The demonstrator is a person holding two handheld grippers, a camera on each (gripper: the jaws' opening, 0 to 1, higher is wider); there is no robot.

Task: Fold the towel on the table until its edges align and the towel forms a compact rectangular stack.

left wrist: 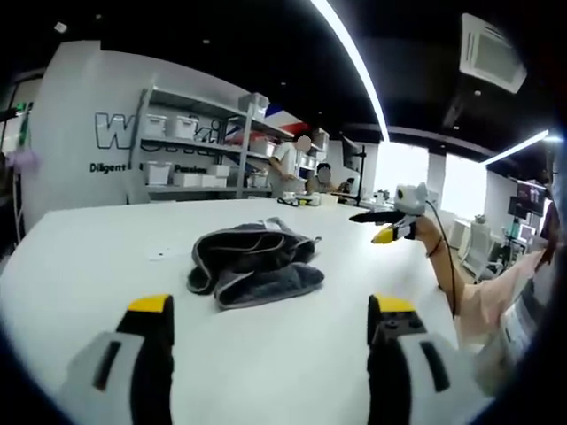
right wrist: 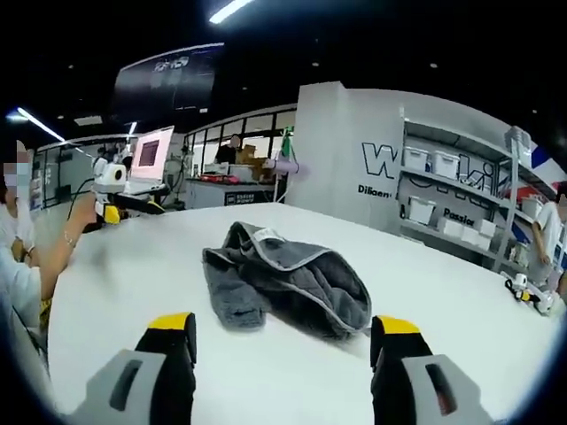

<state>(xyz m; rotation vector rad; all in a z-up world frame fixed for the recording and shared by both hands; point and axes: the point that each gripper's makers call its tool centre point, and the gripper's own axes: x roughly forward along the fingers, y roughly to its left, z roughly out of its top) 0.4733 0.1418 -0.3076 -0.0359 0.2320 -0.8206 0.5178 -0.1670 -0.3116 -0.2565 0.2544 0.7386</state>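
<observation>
You are holding both grippers wide open, left gripper (left wrist: 270, 319) and right gripper (right wrist: 282, 341), each facing the crumpled grey cloth towel (left wrist: 254, 261) at twelve o'clock on the white tabletop (left wrist: 106, 239).

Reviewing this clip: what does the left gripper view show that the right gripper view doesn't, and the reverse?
Left gripper view: a square ceiling air-conditioning vent and a long ceiling light strip. Right gripper view: a lit pink monitor screen and a dark hanging sign. Shared: the crumpled grey towel on the white table, grey shelving with white bins, open yellow-tipped jaws.
</observation>
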